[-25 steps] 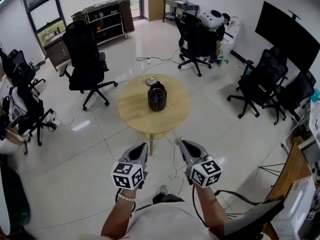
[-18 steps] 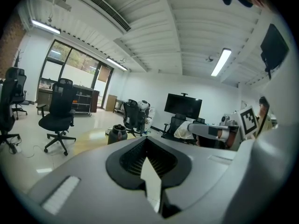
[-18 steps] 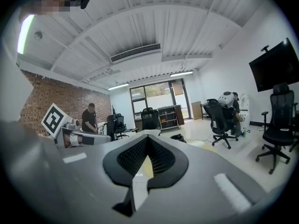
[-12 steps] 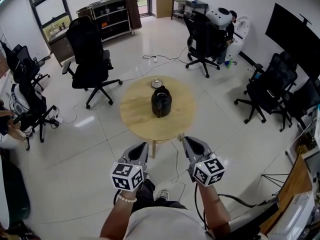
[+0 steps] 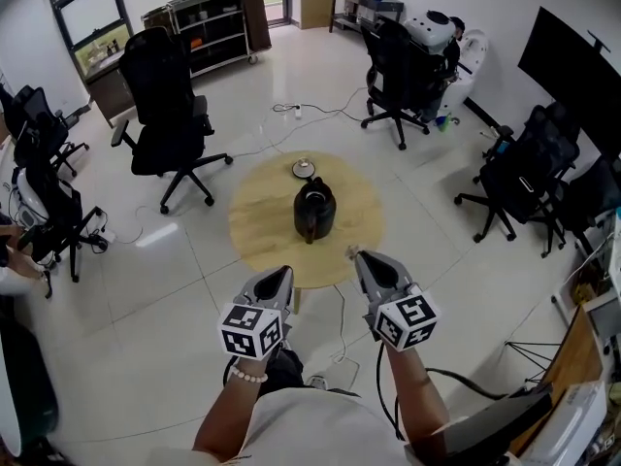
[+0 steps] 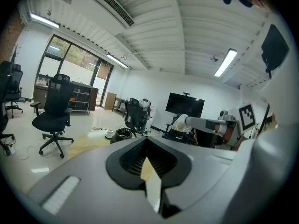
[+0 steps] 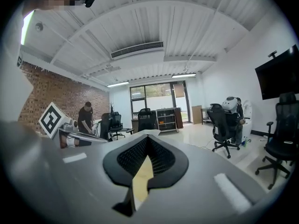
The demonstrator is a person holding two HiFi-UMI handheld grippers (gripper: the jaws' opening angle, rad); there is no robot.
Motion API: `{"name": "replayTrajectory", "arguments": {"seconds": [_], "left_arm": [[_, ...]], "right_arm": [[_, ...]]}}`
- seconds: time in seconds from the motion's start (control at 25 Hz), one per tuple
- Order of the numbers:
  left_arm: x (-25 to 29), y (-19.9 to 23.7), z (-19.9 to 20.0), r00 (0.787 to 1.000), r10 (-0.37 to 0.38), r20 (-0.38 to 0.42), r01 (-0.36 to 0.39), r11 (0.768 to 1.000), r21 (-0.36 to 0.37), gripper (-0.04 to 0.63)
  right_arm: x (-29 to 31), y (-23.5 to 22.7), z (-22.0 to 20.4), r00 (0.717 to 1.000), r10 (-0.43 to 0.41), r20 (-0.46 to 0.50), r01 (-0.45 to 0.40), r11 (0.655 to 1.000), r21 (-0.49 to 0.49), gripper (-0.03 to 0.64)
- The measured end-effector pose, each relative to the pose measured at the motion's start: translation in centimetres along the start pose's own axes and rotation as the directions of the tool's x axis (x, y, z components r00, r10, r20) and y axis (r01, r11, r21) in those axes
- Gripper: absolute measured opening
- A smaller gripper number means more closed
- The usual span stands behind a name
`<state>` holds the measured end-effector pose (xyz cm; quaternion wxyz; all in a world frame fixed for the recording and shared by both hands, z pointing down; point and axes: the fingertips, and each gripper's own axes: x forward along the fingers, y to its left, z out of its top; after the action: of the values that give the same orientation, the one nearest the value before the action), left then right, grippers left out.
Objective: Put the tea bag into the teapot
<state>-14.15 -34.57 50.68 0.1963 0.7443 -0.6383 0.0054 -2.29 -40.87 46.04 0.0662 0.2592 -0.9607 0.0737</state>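
From where I stand, nothing of the job looks done yet: the person is a good way back from the round wooden table (image 5: 254,241), with bare tiled floor between, and neither tool has anything in it. On the left, the left gripper (image 5: 280,276) is held up at chest height and pointed toward the table. Its own view shows the two jaws drawn together to a point, with only a sliver of light at their root and nothing caught between them. In the middle of the table stands the black teapot (image 5: 314,210), upright and with its dark mouth apparently uncovered. Just behind it, on the far side, sits a small white dish (image 5: 304,168) with something dark on it. I cannot pick out the tea bag anywhere at this range; it may lie on that dish, but it is too small to tell. On the right, the right gripper (image 5: 361,257) matches its partner, raised beside it, jaws closed tip to tip on nothing. By my reckoning the whole task remains: walking up to the table, finding and pinching the tea bag, and lowering it into the teapot.
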Motion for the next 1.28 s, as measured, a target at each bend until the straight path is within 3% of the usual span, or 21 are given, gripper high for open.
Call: {"name": "replayTrajectory", "arguments": {"seconds": [0.6, 0.84, 1.28], "left_arm": [[7.0, 5.9, 8.1, 0.999, -0.016, -0.045, 0.014, 0.999, -0.052, 0.012], [8.8, 7.7, 7.6, 0.996, -0.030, -0.085, 0.024, 0.997, -0.072, 0.012], [9.5, 11.6, 5.0, 0.984, -0.027, -0.177, 0.007, 0.993, -0.114, 0.012]], "right_arm": [[10.2, -5.5, 8.1, 1.000, -0.018, -0.019, 0.017, 0.999, -0.039, 0.002], [16.2, -7.6, 5.9, 0.997, -0.018, -0.070, 0.018, 1.000, -0.004, 0.002], [23.5, -10.9, -4.0, 0.970, -0.040, -0.241, 0.072, 0.989, 0.128, 0.003]]}}
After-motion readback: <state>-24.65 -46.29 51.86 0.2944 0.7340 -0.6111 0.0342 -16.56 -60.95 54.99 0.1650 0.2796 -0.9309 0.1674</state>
